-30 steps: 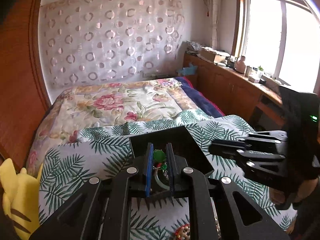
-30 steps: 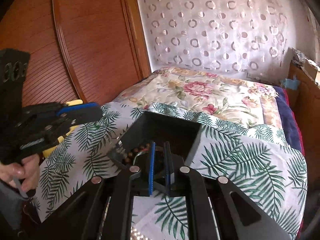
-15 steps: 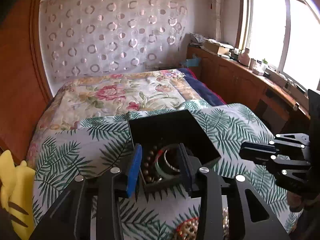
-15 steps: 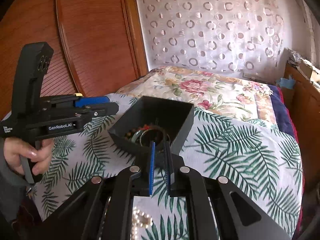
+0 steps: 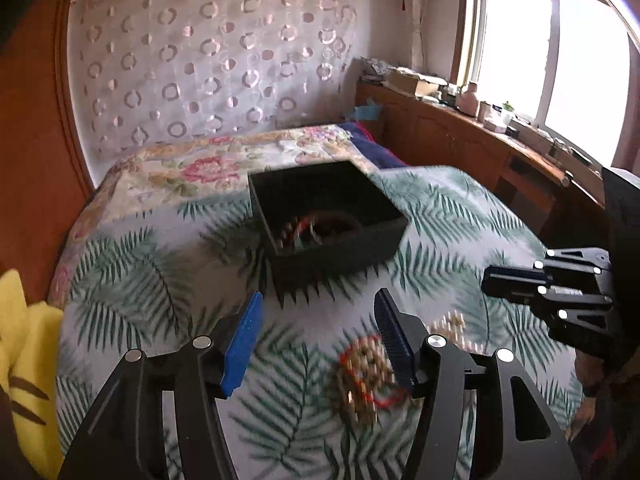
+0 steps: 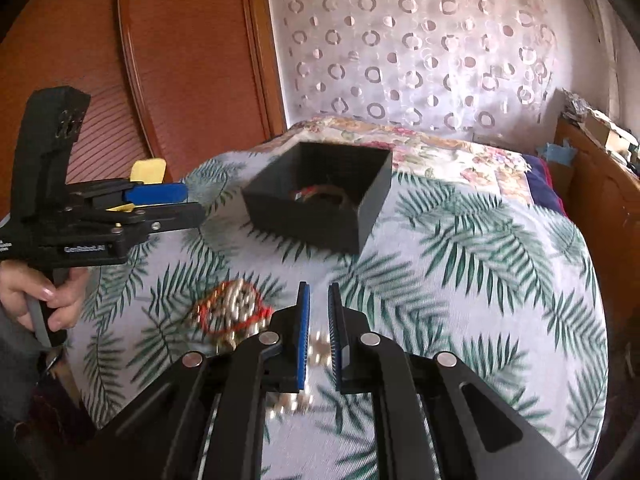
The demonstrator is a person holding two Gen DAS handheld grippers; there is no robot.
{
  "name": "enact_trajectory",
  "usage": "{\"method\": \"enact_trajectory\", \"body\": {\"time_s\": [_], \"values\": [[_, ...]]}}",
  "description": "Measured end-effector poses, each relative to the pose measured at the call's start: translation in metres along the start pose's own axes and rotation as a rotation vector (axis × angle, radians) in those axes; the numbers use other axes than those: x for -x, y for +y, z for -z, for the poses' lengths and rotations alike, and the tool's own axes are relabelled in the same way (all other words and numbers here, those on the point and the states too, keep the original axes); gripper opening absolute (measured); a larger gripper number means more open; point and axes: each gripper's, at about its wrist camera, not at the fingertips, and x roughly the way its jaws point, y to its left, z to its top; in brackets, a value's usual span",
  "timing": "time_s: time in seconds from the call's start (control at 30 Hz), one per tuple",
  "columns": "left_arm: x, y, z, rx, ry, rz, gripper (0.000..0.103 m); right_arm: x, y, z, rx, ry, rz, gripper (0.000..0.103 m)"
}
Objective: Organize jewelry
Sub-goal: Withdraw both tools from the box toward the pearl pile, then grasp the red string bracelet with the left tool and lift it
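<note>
A black open box sits on the palm-leaf cloth and holds several bracelets; it also shows in the right wrist view. A beaded bracelet with a red cord lies on the cloth near my left gripper, which is open and empty, back from the box. The same bracelet shows in the right wrist view, left of my right gripper. The right gripper's jaws stand a narrow gap apart with nothing between them. Pearl-like beads lie on the cloth below it.
A yellow plush toy sits at the left edge of the bed. A wooden headboard stands at the left. A wooden counter with clutter runs under the window on the right. A floral bedspread lies behind the box.
My left gripper let go of the green jewelry into the box, opened wide and pulled back. My right gripper also drew back from the box and opened slightly.
</note>
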Motion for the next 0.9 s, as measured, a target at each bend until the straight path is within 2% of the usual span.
{"method": "enact_trajectory", "body": {"time_s": [0.03,0.27,0.33,0.53,0.67,0.9], "values": [[0.001,-0.001,0.007,0.002,0.008,0.002,0.055,0.001,0.0,0.004,-0.003,0.003,0.004,0.029],[0.0,-0.007,0.04,0.006,0.056,0.017,0.055,0.01,0.001,0.031,-0.009,0.027,0.029,0.031],[-0.001,-0.009,0.047,0.006,0.07,0.027,0.055,0.011,0.001,0.038,-0.014,0.033,0.029,0.034],[-0.006,-0.018,0.063,-0.01,0.103,0.054,0.047,0.009,0.004,0.056,-0.016,0.067,0.042,0.035],[-0.011,-0.023,0.063,-0.02,0.118,0.063,0.033,0.006,0.005,0.065,-0.016,0.079,0.045,0.035],[-0.02,-0.021,0.054,0.004,0.124,0.088,0.018,0.005,0.009,0.067,-0.001,0.064,0.064,0.035]]}}
